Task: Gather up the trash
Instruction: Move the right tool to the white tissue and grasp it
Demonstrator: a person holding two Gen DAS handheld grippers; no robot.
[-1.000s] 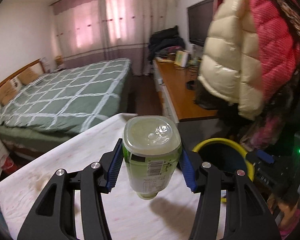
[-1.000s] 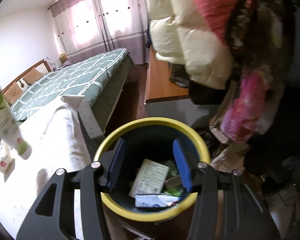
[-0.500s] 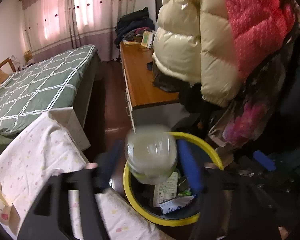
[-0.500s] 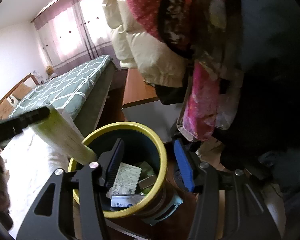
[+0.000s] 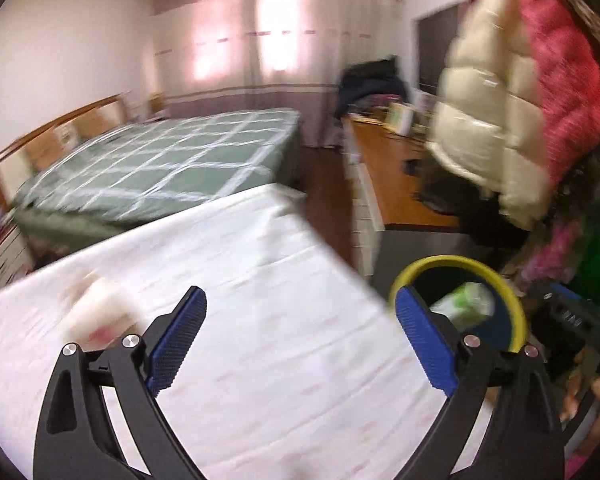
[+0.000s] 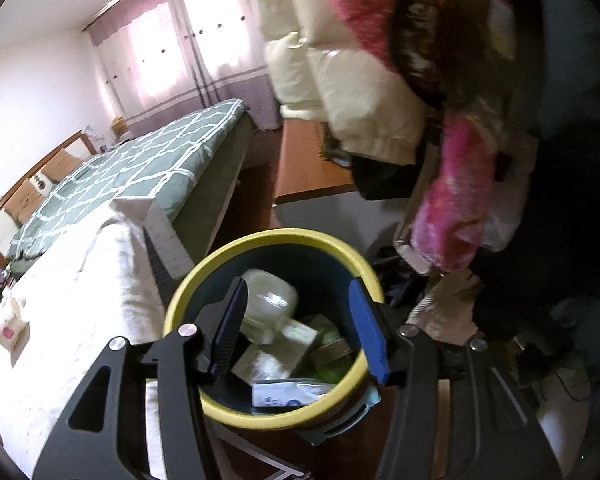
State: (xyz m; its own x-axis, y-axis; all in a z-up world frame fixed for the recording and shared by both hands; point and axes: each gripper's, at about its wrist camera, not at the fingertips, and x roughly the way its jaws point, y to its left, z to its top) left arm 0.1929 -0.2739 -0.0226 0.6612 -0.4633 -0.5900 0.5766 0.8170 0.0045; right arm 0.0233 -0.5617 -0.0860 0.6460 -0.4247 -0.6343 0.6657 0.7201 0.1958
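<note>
A dark bin with a yellow rim [image 6: 268, 236] stands beside the white-clothed table [image 6: 80, 320]; in the left wrist view the bin [image 5: 518, 304] is at the right. A green plastic bottle [image 6: 266, 304] lies inside it on cartons and wrappers; it also shows in the left wrist view [image 5: 466, 306]. My left gripper [image 5: 300, 340] is open and empty over the table [image 5: 260, 280]. My right gripper [image 6: 300, 320] is open and empty just above the bin mouth. A small white paper item [image 5: 96, 316] lies on the table at the left; it also shows in the right wrist view [image 6: 10, 330].
Puffy jackets [image 6: 340, 80] hang close above and behind the bin. A wooden desk [image 5: 396, 184] runs along the right wall. A green checked bed [image 5: 160, 164] lies beyond the table.
My left gripper opened and let the bottle go; the bottle now lies in the bin. The left gripper swung back over the table. The right gripper stays over the bin.
</note>
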